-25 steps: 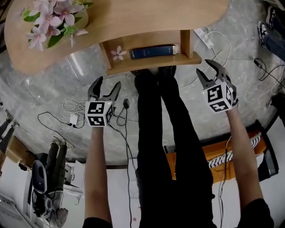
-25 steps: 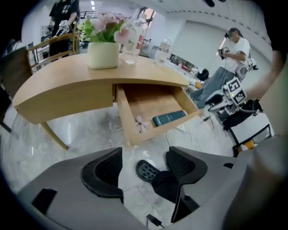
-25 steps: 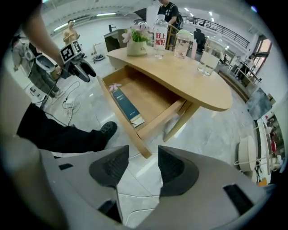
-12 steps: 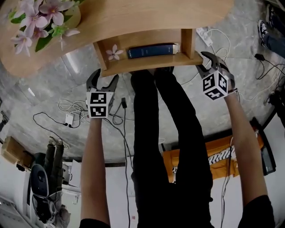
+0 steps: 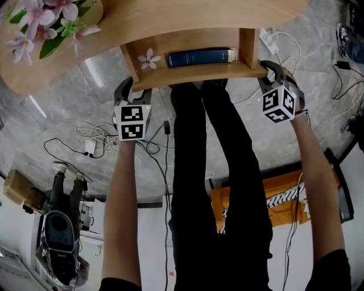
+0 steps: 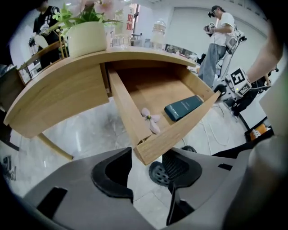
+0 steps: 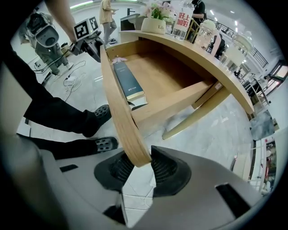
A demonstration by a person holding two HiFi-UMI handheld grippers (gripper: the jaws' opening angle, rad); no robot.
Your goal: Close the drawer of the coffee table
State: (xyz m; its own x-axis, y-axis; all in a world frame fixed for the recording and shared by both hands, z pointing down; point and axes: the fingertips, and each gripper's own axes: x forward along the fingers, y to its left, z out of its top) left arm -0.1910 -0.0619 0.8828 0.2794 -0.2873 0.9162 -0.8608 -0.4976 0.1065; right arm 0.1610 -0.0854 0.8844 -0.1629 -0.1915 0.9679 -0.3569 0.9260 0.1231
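The wooden coffee table has its drawer pulled out toward me. Inside lie a dark blue book and a pink flower. My left gripper is at the drawer's front left corner. In the left gripper view that corner sits between the pads of the left gripper. My right gripper is at the front right corner. In the right gripper view its pads clamp the end of the front panel. Both grippers' jaws have just been closing onto the wood.
My legs stand in front of the drawer, shoes beneath it. A flower pot sits on the tabletop. Cables and a power strip lie on the marble floor. Another person stands beyond the table.
Both grippers have moved from in front of the drawer up to its front corners. Their jaws went from wide open to closed around the front panel's ends.
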